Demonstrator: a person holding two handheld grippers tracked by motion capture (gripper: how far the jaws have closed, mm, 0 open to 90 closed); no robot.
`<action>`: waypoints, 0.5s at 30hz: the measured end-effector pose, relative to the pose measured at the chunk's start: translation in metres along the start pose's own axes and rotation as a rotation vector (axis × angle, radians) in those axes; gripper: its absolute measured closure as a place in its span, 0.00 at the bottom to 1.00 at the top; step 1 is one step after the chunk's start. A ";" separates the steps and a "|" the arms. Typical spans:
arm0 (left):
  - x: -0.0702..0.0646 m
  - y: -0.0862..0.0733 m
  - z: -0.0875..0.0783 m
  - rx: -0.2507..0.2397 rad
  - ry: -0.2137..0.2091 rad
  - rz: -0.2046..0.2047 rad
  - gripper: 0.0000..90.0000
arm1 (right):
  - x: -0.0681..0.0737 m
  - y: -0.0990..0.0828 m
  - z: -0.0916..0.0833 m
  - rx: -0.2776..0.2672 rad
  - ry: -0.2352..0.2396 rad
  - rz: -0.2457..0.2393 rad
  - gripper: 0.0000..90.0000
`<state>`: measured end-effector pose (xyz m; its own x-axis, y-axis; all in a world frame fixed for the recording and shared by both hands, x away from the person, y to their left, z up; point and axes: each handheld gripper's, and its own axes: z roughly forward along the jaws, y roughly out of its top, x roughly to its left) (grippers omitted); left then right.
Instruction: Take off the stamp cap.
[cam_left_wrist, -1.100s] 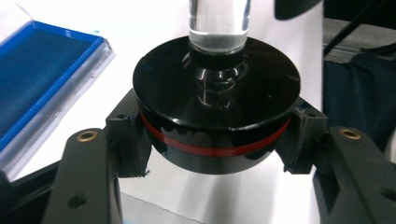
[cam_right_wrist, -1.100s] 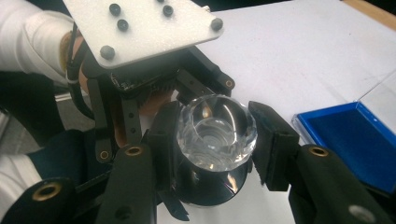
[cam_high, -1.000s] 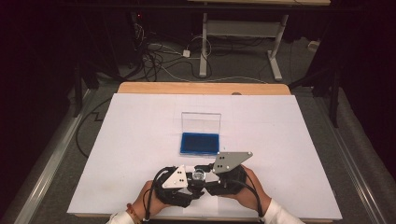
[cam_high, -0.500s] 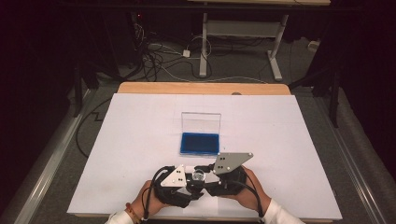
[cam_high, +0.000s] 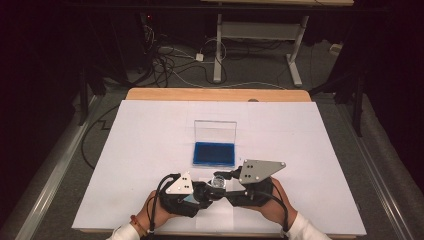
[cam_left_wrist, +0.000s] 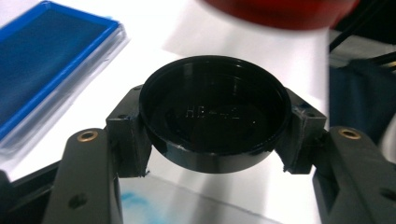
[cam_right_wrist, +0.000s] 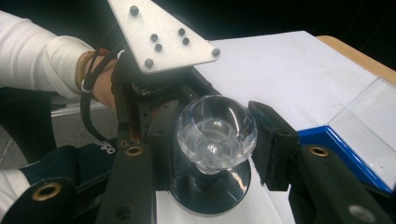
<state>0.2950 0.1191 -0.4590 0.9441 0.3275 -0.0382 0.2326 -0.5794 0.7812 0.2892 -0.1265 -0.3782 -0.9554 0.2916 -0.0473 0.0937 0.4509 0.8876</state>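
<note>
raised lettering on black round base (cam_left_wrist: 212, 114), unreadable; clamped in left gripper (cam_left_wrist: 212, 140); clear faceted knob (cam_right_wrist: 215, 128) clamped in right gripper (cam_right_wrist: 212, 140).

From above, my hands and claws cover most of the clear knob (cam_high: 218, 181), too small there to make out. Raised letters on the black cap (cam_left_wrist: 212, 112) blur past reading. A red blur (cam_left_wrist: 275, 10) is cut off at the top edge. The blue case (cam_right_wrist: 341, 154) runs off frame.
</note>
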 end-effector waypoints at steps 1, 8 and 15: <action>0.000 0.000 0.000 0.007 0.012 0.010 0.41 | -0.001 0.000 -0.001 0.000 -0.003 -0.001 0.63; 0.004 -0.005 -0.009 0.006 0.051 0.023 0.40 | -0.009 0.000 -0.009 0.020 -0.030 0.015 0.63; 0.014 -0.018 -0.032 -0.001 0.134 0.025 0.40 | -0.016 -0.001 -0.016 0.043 -0.049 0.026 0.63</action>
<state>0.2964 0.1580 -0.4531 0.9100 0.4094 0.0650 0.2088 -0.5881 0.7813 0.2995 -0.1454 -0.3713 -0.9378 0.3438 -0.0480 0.1309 0.4784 0.8683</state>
